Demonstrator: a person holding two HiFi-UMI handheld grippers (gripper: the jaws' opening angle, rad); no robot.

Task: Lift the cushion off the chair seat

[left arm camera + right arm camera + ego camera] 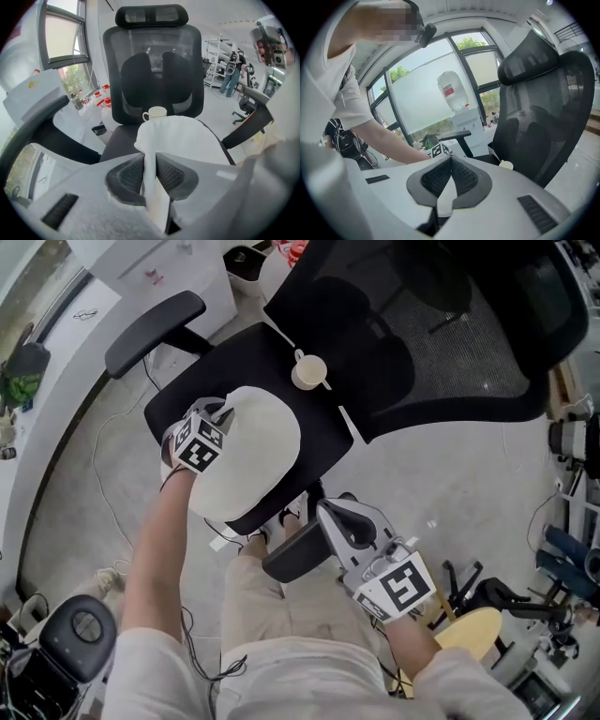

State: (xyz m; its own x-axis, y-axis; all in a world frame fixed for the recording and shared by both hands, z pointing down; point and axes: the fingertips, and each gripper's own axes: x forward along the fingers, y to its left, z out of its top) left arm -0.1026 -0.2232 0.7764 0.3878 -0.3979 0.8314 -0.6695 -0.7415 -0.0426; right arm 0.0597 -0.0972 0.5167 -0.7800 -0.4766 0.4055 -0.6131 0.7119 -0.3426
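White fabric fills the grip of the left hand-held gripper [149,161]: its two dark ribbed pads are clamped on a pinched-up fold at the edge of the cushion [187,136], with the fold running down between them. Seen from the head view, this left hand-held gripper [220,418] sits at the cushion's left side, its marker cube facing up.

The right hand-held gripper [450,161] holds nothing; its pads meet at the tips. In the head view the right hand-held gripper [328,512] is beside the chair's near armrest [295,561], apart from the cushion, just off the seat's front corner.

The cushion [253,460], pale cream and rounded, spreads over the front part of the black seat [234,357] and overhangs its front edge. Its gripped side is drawn up toward the left jaws; whether the far side touches the seat I cannot tell.

Just beyond the cushion, a small cream cup [309,371] stands upright on the rear of the seat, close to the backrest. The left gripper view shows the cup [154,113] right behind the cushion's far rim.

Behind it rises the black mesh backrest [154,61] with a headrest [152,16] on top. The far armrest [155,329] juts out at the left, over a grey floor [450,484].
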